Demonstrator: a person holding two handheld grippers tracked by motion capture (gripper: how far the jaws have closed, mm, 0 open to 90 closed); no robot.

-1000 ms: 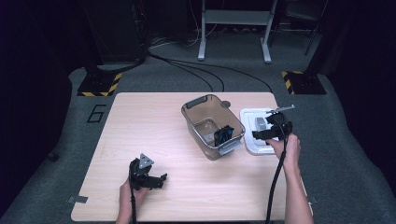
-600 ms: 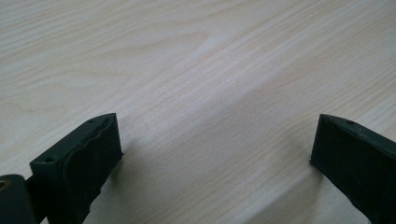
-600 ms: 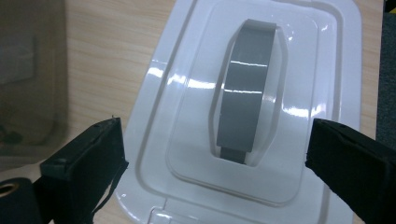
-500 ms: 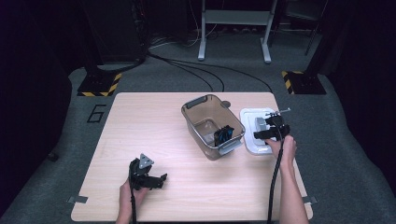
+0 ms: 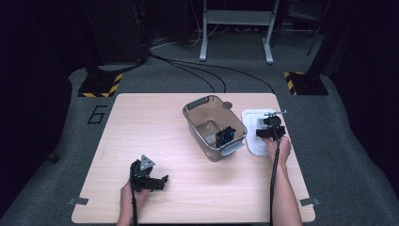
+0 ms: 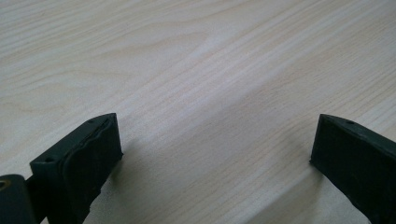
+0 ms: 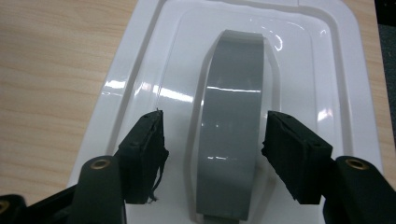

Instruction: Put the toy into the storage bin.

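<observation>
A clear plastic bin (image 5: 203, 107) with grey handles stands mid-table, and a small black and blue object (image 5: 225, 135) lies inside it. To its right lies a white lid (image 5: 251, 146) with a grey strap handle. My right gripper (image 5: 269, 123) hovers over that lid. In the right gripper view it (image 7: 215, 128) is open, one jaw on each side of the grey handle (image 7: 233, 93), low over the lid (image 7: 140, 70). My left gripper (image 5: 162, 181) rests on the table (image 5: 141, 122) at the near left. It (image 6: 215, 135) is open over bare wood.
Cables run across the grey floor behind the table. A metal stand (image 5: 235, 19) is at the back. Yellow-black striped pads (image 5: 99, 85) lie beyond both far corners. A "6" (image 5: 96, 114) is marked on the floor at the left.
My right hand has edged slightly left, settling its gripper over the lid's handle. The left gripper has not moved.
</observation>
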